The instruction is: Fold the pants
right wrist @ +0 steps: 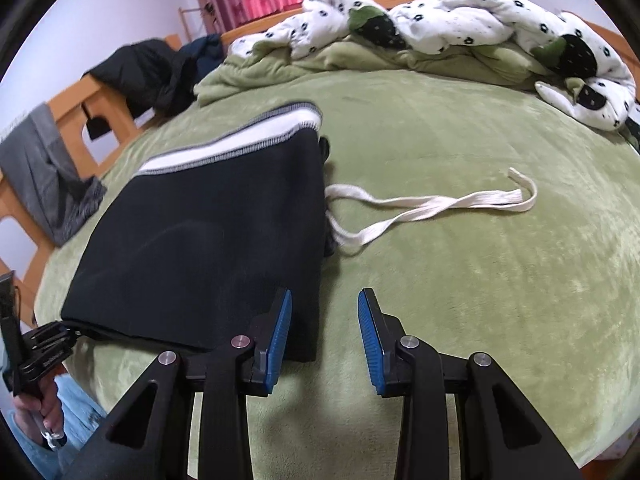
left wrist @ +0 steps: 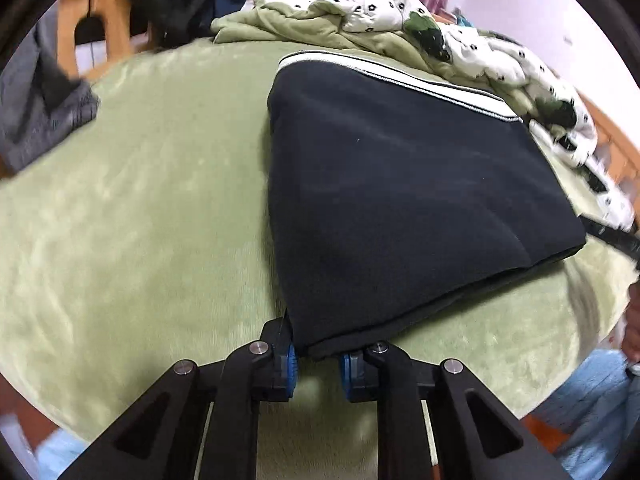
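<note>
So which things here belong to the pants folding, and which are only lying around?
Belonging to the job:
black pants
white drawstring
left gripper
right gripper

Only lying around:
spotted quilt
grey garment
dark jacket

The black pants lie folded into a flat, roughly square stack on the green bed, white waistband with grey stitching at the far edge toward the crumpled bedding. A cream drawstring trails loose from the stack's right side across the bed, its two flat tails crossing and resting apart from the fabric.
</note>
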`<act>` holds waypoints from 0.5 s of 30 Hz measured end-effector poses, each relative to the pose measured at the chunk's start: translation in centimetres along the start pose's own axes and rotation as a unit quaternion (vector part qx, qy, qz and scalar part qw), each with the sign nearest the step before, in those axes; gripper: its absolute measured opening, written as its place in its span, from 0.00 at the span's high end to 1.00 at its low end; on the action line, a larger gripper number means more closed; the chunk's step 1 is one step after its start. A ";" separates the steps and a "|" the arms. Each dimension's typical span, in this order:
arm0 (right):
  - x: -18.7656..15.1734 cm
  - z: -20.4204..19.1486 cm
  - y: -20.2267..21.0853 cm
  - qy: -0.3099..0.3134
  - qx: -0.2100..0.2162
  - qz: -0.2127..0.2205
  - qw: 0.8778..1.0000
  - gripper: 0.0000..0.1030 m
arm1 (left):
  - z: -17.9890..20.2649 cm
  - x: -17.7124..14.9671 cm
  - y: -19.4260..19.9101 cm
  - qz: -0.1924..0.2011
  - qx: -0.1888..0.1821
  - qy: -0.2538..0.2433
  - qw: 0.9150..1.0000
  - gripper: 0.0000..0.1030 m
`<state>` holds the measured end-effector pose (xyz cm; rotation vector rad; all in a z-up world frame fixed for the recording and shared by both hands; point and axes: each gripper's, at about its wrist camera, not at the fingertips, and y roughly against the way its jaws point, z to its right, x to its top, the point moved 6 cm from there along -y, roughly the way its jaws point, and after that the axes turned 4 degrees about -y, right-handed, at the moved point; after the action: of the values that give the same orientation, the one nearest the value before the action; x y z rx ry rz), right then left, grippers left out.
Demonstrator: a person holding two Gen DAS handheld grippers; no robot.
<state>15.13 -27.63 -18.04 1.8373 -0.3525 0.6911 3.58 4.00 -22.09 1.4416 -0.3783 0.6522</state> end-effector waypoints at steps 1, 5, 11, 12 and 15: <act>-0.2 -0.2 -0.2 0.008 -0.003 -0.006 1.000 0.67 | -0.1 0.0 0.3 -0.003 -0.009 -0.001 1.000 0.80; -0.2 -1.2 0.4 0.044 -0.026 0.019 0.999 0.67 | -1.5 0.0 2.1 -0.017 -0.041 0.039 0.998 0.63; 1.0 -3.1 1.8 0.073 -0.027 0.073 0.994 0.54 | -1.3 0.2 5.7 0.030 -0.074 0.031 0.996 0.63; 1.2 -3.2 1.7 0.075 -0.028 0.071 0.994 0.54 | -1.4 0.4 6.1 0.035 -0.076 0.024 0.996 0.63; 1.5 -3.3 1.0 0.069 -0.030 0.063 0.995 0.54 | -0.7 1.9 7.3 0.061 -0.096 0.021 0.993 0.61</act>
<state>14.81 -24.82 -15.58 1.7116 -0.3966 0.8812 0.38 5.04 -15.27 1.2276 -0.4855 0.7232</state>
